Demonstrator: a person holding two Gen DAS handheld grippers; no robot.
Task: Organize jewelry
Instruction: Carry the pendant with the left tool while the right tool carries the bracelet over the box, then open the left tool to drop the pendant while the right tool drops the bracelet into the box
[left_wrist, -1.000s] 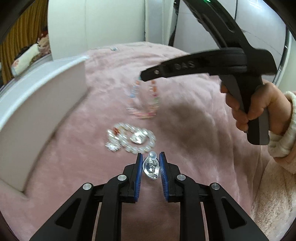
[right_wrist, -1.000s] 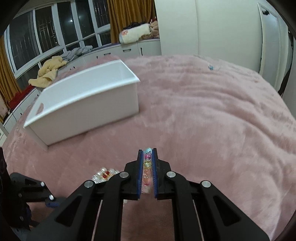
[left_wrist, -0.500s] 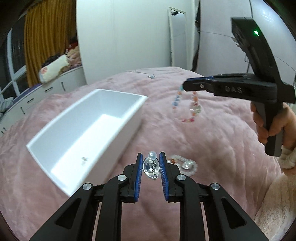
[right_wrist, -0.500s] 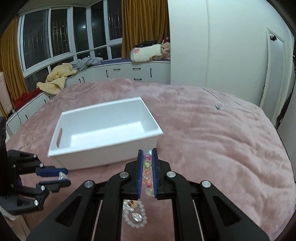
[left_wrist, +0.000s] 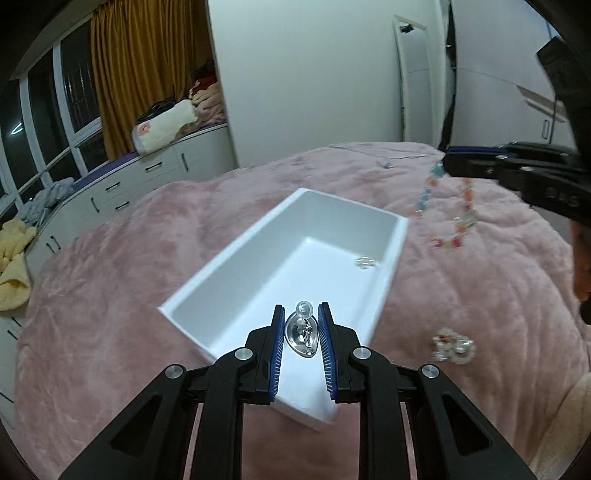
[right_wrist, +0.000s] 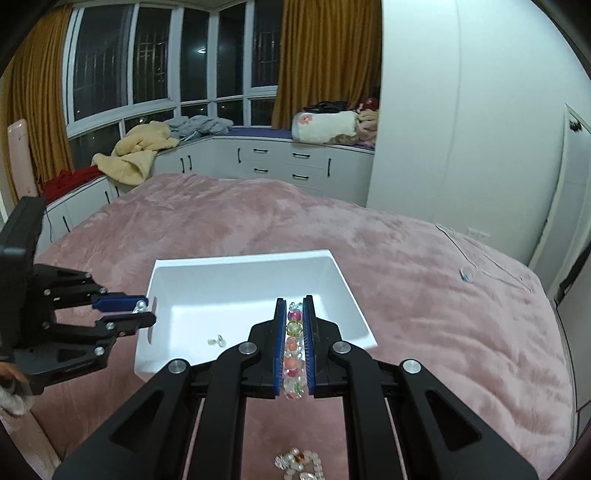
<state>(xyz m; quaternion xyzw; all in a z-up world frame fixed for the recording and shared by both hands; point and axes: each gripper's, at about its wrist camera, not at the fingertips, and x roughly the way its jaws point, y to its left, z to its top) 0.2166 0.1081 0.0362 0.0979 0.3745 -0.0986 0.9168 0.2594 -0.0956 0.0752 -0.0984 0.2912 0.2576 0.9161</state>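
Observation:
My left gripper (left_wrist: 301, 308) is shut on a silver teardrop charm (left_wrist: 303, 334) with a clear bead on top, held over the near end of the white box (left_wrist: 236, 240). A small silver piece (left_wrist: 365, 262) lies on the box floor. At the upper right, my right gripper (left_wrist: 448, 162) carries a dangling bracelet of coloured beads (left_wrist: 443, 218). In the right wrist view my right gripper (right_wrist: 294, 306) is shut on that bead bracelet (right_wrist: 293, 347), just short of the box (right_wrist: 343, 288). The left gripper (right_wrist: 142, 312) hangs at the box's left end. A pearl bracelet (left_wrist: 452, 347) lies on the bedspread.
The box sits on a pink plush bedspread (right_wrist: 424, 332). The pearl bracelet (right_wrist: 299, 463) lies below my right gripper. A thin cord with a small blue bit (right_wrist: 466, 275) lies at the far right. White cabinets (right_wrist: 280, 162) with piled clothes line the window wall.
Both grippers have risen and swung toward the white box, each keeping its piece. The box has come under them, and the pearl bracelet stays behind on the bedspread.

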